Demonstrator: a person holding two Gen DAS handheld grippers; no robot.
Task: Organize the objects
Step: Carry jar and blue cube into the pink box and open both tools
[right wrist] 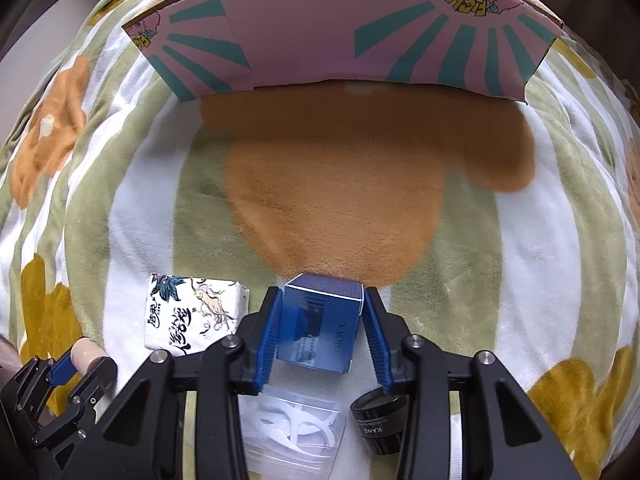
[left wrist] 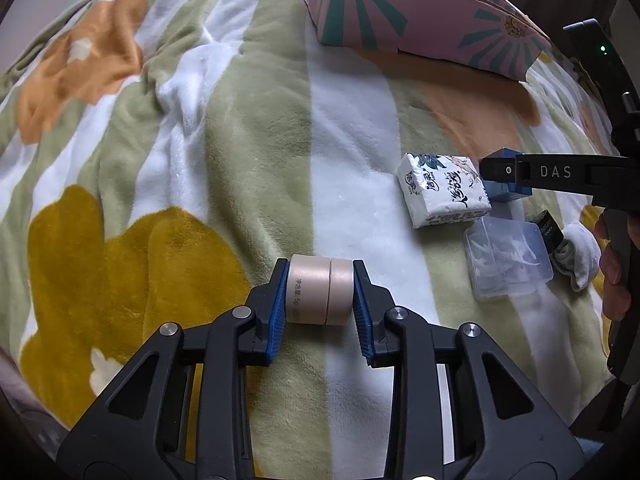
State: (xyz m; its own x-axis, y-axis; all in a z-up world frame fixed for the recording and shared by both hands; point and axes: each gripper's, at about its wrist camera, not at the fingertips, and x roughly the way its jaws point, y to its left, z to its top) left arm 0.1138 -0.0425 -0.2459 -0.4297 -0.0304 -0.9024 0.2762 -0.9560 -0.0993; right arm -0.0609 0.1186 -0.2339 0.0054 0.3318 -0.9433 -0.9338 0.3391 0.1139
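Observation:
My left gripper point(left wrist: 320, 300) is shut on a beige cylindrical jar point(left wrist: 320, 290), lying sideways between its blue pads just above the blanket. My right gripper point(right wrist: 323, 328) is shut on a dark blue carton point(right wrist: 320, 326); it also shows in the left wrist view point(left wrist: 502, 194), behind the right gripper's black finger. A pink cardboard box with teal rays point(right wrist: 340, 28) stands open at the far side point(left wrist: 420, 16). A white tissue pack point(right wrist: 192, 312) lies left of the carton point(left wrist: 442, 190). The left gripper and jar point(right wrist: 90, 356) show at lower left of the right wrist view.
A clear plastic box of white floss picks point(left wrist: 506, 258) lies near the tissue pack point(right wrist: 292, 432). A black jar marked KANS point(right wrist: 378, 420) sits beside it. A white sock point(left wrist: 580, 252) lies at the right. A green, white and orange fleece blanket point(left wrist: 240, 140) covers the surface.

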